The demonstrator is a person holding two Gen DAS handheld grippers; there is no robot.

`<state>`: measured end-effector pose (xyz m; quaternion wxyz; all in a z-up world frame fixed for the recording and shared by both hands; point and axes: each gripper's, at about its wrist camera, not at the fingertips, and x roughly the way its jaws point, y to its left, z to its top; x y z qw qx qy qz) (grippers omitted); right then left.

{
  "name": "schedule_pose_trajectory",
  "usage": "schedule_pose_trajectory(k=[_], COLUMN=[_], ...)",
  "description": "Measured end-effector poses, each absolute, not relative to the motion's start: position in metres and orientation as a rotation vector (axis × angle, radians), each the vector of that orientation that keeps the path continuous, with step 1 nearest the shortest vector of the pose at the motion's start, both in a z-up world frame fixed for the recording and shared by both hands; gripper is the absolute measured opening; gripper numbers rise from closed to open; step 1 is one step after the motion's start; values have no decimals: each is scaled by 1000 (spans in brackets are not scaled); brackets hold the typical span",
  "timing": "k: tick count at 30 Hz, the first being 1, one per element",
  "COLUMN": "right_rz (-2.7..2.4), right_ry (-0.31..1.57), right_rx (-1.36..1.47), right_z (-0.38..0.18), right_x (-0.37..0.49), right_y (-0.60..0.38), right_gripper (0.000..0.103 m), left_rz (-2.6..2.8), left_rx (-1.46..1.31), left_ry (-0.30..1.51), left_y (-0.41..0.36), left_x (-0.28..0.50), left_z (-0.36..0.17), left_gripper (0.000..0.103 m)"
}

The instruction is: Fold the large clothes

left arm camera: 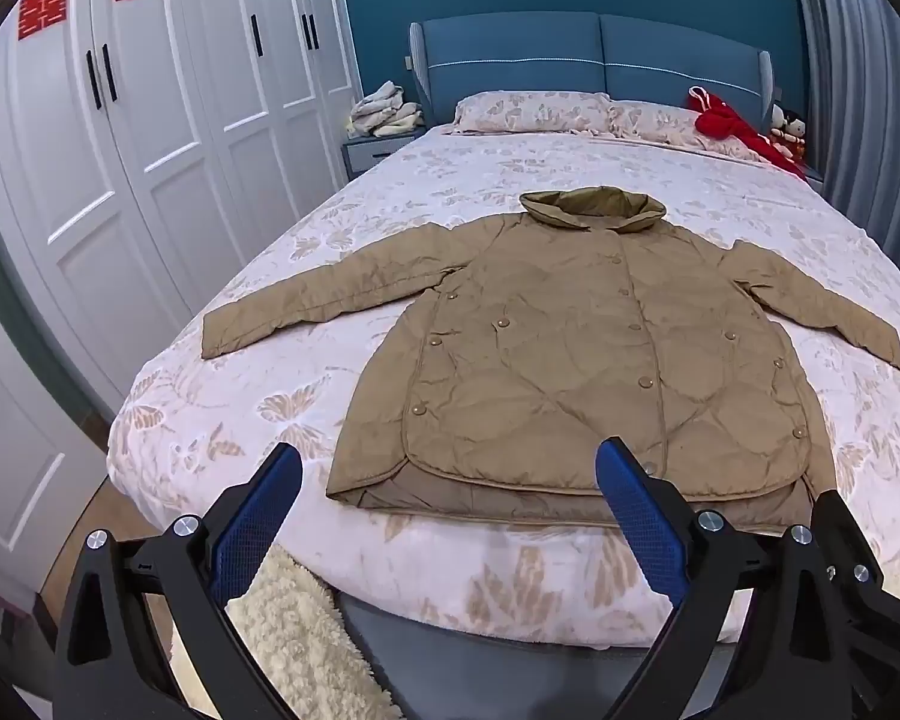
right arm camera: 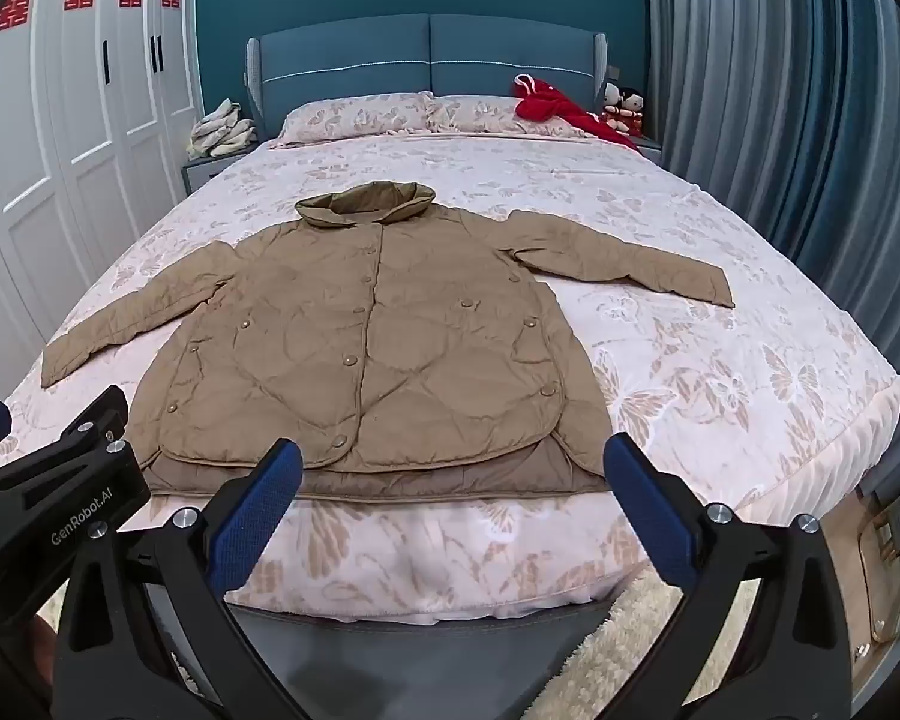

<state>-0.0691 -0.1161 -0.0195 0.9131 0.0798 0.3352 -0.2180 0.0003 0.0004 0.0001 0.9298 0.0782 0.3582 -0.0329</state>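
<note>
Where a tan jacket (left arm camera: 570, 348) lies flat on the floral bed (left arm camera: 222, 420), white wardrobe (left arm camera: 150, 120), both grippers' fingers (right arm camera: 258, 516) wide apart, empty.

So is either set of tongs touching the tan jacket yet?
Apart. Both wrist views show open tongs, left and right, held off the foot of the bed, nothing between the fingers. The jacket lies flat, sleeves spread.

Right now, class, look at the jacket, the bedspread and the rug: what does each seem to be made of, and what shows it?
Jacket: thin quilted synthetic shell, probably padded; stitched wavy quilting, slight sheen, snap buttons.
Bedspread: soft plush or fleece-like fabric, matte, with printed beige butterflies.
Rug: cream shaggy pile, likely faux wool; curly tufts show.
</note>
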Motion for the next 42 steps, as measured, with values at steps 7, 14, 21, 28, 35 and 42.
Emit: schedule_pose_trajectory(k=[7, 14, 21, 28, 35, 42], right_rz=[-450, -451, -449, -449, -449, -450], right_ry=[693, 696, 698, 695, 696, 697], right_rx=[169, 168, 167, 169, 170, 169], right_z=[-21, -19, -19, -18, -19, -19], right_x=[-69, -68, -67, -70, -70, -69], right_y=[-116, -116, -115, -114, -114, -114], right_gripper=[98, 98, 98, 98, 98, 98], left_rz=[-69, -68, -68, -68, -69, -68], left_rx=[165, 160, 161, 159, 159, 160], left_ry=[732, 736, 740, 739, 741, 741], left_y=[-1, 0, 0, 6, 7, 6], left_x=[0, 1, 1, 0, 0, 0], left_z=[0, 0, 0, -4, -3, -3], left_gripper=[95, 95, 95, 95, 95, 95])
